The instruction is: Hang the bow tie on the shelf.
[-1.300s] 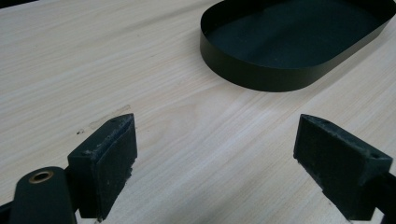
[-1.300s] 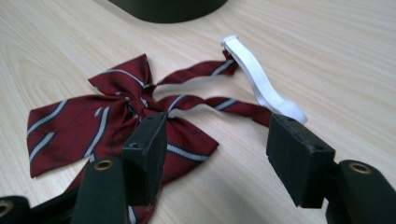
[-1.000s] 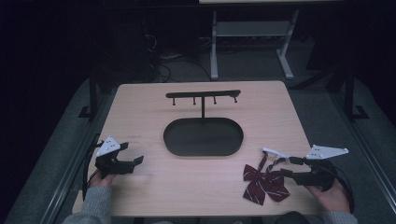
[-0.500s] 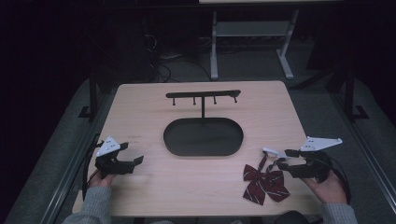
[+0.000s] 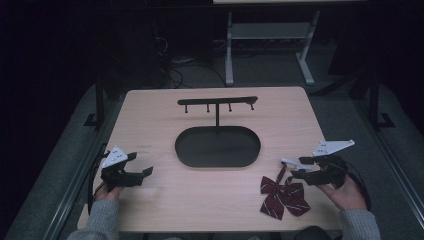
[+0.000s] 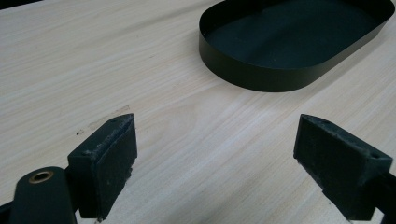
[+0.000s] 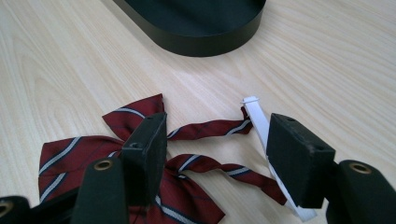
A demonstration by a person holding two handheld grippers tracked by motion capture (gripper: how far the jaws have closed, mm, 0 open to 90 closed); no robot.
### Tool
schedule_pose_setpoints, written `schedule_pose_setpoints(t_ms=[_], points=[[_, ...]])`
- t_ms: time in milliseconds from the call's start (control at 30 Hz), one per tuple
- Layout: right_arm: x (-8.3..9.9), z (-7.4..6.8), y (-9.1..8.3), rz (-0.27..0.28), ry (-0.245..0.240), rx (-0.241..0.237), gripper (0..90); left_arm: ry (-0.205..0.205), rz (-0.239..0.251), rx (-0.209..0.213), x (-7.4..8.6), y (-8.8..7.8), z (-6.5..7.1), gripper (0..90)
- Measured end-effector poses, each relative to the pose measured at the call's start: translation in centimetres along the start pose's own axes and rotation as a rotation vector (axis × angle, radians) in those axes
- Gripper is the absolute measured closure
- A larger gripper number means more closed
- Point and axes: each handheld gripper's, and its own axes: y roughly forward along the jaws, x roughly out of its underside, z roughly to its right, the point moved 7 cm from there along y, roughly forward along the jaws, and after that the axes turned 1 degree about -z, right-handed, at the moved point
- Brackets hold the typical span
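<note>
White shelf frame (image 5: 270, 35) beyond table (image 5: 150, 115)

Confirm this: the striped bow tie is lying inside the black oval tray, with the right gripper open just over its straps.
Not quite. The bow tie lies on the bare wood of the table, outside the black oval tray, nearer the person. The high view shows the gap between them. The rest holds: in the right gripper view, the right gripper is open with its fingers either side of the straps.
</note>
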Motion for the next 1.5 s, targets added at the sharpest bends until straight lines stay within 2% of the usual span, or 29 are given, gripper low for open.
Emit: schedule_pose_setpoints(t_ms=[300, 367, 400, 433, 767, 900, 1133, 1333, 1500], points=[[-0.7, 0.6, 0.6, -0.03, -0.016, -0.001, 39.5, -0.002, -0.003, 0.001, 0.0, 0.1, 0.0, 13.0], [-0.9, 0.7, 0.8, -0.042, -0.027, 0.001, 40.8, 0.009, -0.011, 0.0, 0.1, 0.0, -0.1, 13.0], [-1.0, 0.7, 1.0, -0.048, -0.038, 0.001, 41.6, -0.002, -0.004, 0.001, 0.0, 0.1, 0.0, 13.0], [-1.3, 0.9, 1.3, -0.055, -0.057, 0.006, 43.9, 0.004, -0.001, 0.001, 0.0, 0.1, 0.0, 13.0], [-1.7, 2.4, 2.7, -0.101, -0.037, -0.002, 49.9, 0.002, -0.009, 0.001, 0.0, 0.0, 0.0, 13.0], [-1.0, 3.5, 3.5, -0.141, 0.0, -0.003, 51.5, -0.001, -0.008, 0.002, 0.0, 0.0, 0.0, 13.0], [0.4, 4.0, 4.3, -0.185, 0.02, -0.015, 54.7, 0.0, -0.012, 0.004, 0.1, 0.0, 0.0, 13.0], [0.7, 4.1, 4.8, -0.212, 0.004, 0.006, 62.7, 0.001, -0.013, 0.006, 0.1, 0.1, 0.1, 13.0], [0.9, 4.2, 5.3, -0.236, 0.002, 0.006, 65.5, -0.001, -0.016, 0.006, 0.1, 0.1, 0.1, 13.0]])
